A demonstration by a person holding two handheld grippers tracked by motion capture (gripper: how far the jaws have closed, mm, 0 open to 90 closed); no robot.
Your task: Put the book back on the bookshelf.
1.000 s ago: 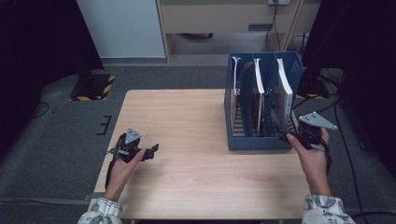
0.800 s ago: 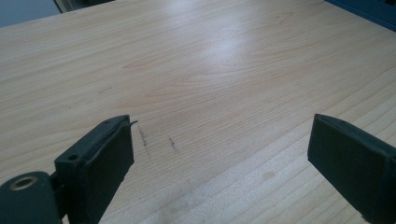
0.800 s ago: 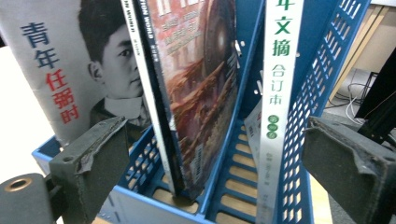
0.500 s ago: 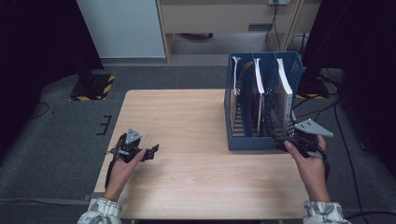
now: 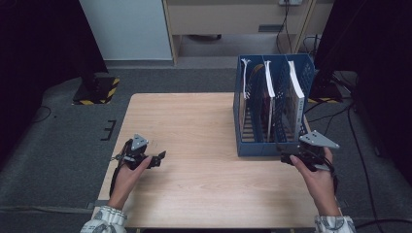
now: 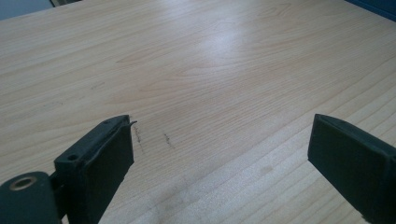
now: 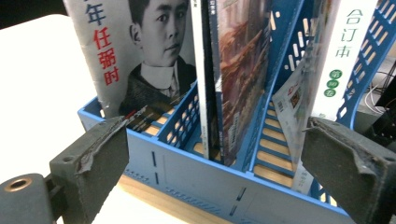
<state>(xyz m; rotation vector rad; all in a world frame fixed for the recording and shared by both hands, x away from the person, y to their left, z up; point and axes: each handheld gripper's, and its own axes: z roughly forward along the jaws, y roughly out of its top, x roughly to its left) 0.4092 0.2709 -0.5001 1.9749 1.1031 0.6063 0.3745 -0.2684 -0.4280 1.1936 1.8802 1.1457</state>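
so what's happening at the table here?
A person holds a gripper in each hand at a wooden table. The right gripper sits open at the near front of a blue file rack, facing the books and magazines standing in its slots; a grey-covered book with a portrait is in the slot nearest its left jaw. It grips nothing. The left gripper rests open over bare tabletop, far from the rack.

Blue slotted file rack (image 5: 265,148), three compartments, upright at the wooden table's (image 5: 194,121) right edge, holding upright books: portrait-cover book (image 7: 140,51) in left compartment, white-spined volume (image 7: 348,46) in right compartment
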